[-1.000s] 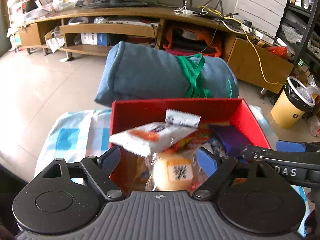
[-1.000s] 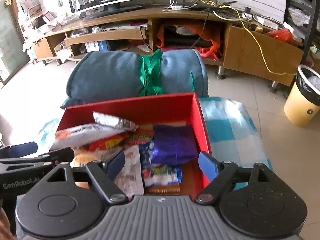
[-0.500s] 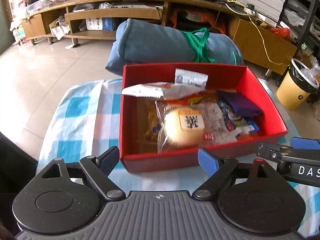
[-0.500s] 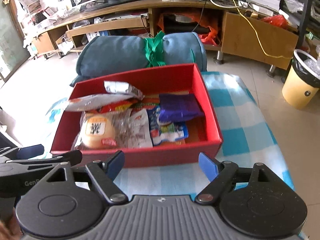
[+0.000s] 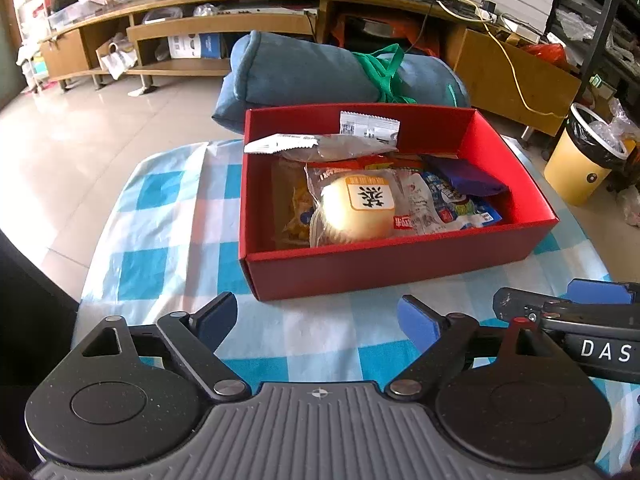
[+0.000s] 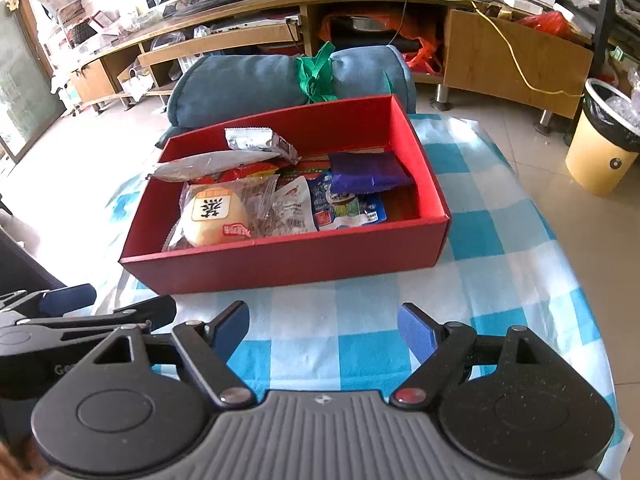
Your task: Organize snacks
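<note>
Both grippers I hold are spread wide with nothing between the fingers: the left gripper [image 5: 316, 318] and the right gripper [image 6: 323, 324] hover side by side over the checkered tablecloth [image 6: 500, 280], on the near side of the red box [image 5: 392, 268] and not touching it. In the left view I see the right gripper's tip at the right edge, and in the right view the left one's tip at the left edge.

The red box stands on the cloth with the snacks inside. A round bun in clear wrap [image 5: 356, 212] lies near the front wall, toward the left. A purple packet [image 6: 370, 170] lies toward the right, on top of a blue packet [image 6: 352, 210]. A long silver packet [image 5: 320, 146] leans over the left wall, with a small silver sachet [image 6: 256, 142] behind it.

Behind the box is a rolled blue blanket [image 6: 248, 86] tied with a green strap [image 6: 314, 76]. On the floor at the right stands a yellow bin [image 5: 580, 168].
</note>
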A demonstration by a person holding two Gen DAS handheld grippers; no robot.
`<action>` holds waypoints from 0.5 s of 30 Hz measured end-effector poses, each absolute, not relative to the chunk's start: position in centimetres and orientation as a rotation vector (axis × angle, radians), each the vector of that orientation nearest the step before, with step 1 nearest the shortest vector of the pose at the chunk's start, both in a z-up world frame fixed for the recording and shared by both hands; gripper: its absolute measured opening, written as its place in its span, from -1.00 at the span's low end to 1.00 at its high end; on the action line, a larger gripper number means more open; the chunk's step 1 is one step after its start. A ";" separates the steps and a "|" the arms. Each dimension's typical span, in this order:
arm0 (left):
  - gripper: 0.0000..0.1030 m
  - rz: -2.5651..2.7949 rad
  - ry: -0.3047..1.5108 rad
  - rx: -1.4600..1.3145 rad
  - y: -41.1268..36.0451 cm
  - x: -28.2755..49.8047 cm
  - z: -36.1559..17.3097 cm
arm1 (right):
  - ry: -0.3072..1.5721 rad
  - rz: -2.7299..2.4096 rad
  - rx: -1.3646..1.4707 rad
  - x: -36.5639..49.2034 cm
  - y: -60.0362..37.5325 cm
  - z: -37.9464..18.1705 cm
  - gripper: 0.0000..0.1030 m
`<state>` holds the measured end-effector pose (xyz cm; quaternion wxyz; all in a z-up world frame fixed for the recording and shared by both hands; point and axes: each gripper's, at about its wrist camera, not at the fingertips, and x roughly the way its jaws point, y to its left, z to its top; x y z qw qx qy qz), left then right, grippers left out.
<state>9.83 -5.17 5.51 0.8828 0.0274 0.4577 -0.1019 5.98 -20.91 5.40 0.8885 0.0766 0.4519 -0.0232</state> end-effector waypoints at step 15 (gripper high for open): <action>0.78 -0.210 0.937 0.064 -4.6 7.8 5.5 | 0.940 -0.037 0.171 3.6 -20.1 5.5 0.49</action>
